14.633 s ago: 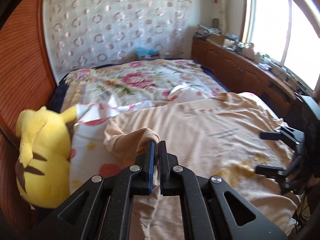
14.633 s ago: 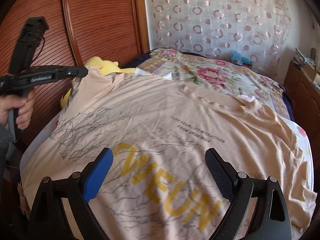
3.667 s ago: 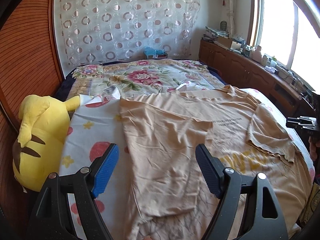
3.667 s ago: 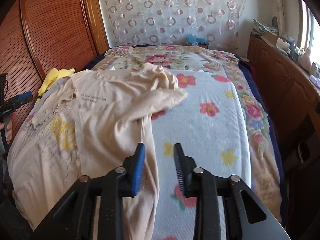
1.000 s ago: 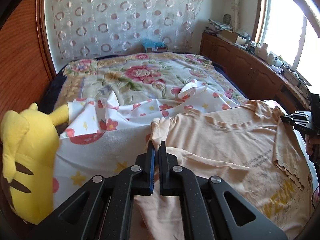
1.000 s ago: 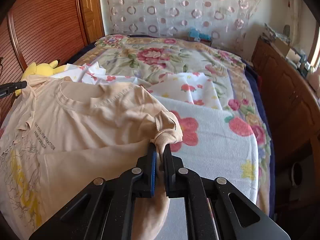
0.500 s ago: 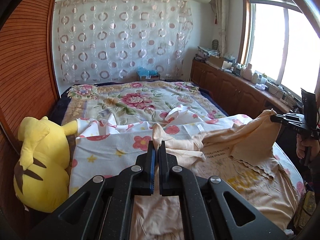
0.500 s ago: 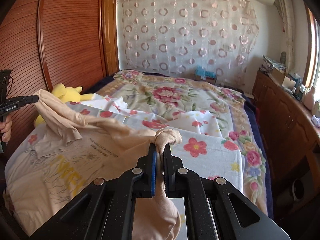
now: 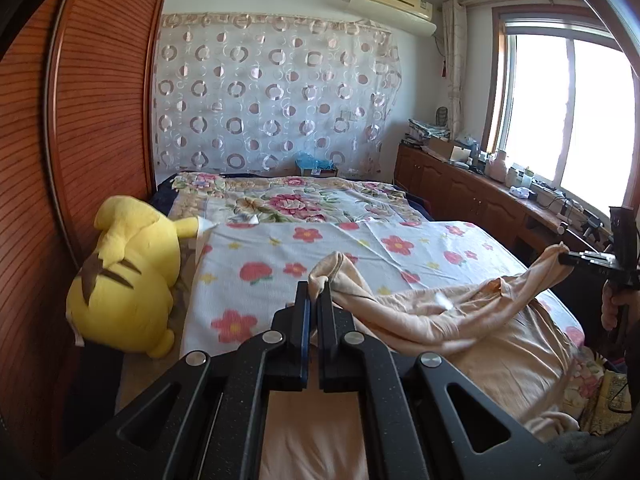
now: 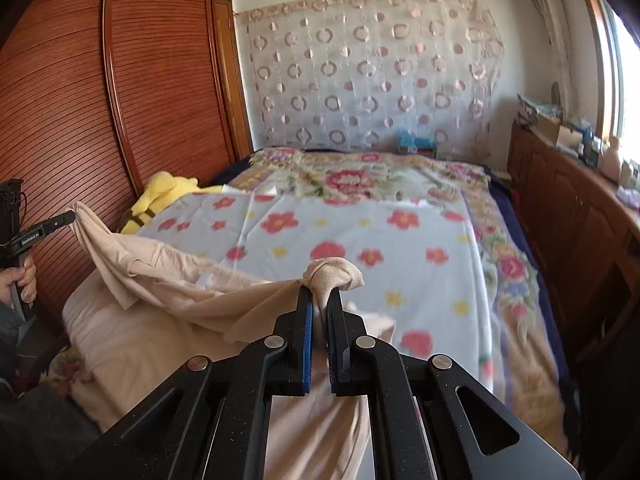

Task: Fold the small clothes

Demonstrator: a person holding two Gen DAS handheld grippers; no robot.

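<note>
The bed [image 9: 400,216] fills the middle of both views, covered by a pale flowered sheet [image 10: 360,232] with a larger floral quilt [image 9: 288,200] beyond it toward the circle-patterned curtain [image 9: 272,96]. A slatted wooden wardrobe [image 10: 120,92] stands along one side of the bed and a low wooden cabinet [image 9: 460,196] runs under the window [image 9: 568,108] on the other side. The peach T-shirt [image 9: 460,316] lies on the near part of the bed, its upper edge lifted off the sheet and stretched as a sagging band between the two tools, while its lower part rests flat on the near edge of the mattress. A yellow plush toy [image 9: 124,276] lies beside the wardrobe, apart from the shirt. The left gripper [image 9: 314,292] is clamped on a bunched corner of the T-shirt, jaws nearly together with cloth protruding above them. The right gripper [image 10: 319,300] is likewise clamped on the opposite bunched corner, which forms a small knob over its tips
</note>
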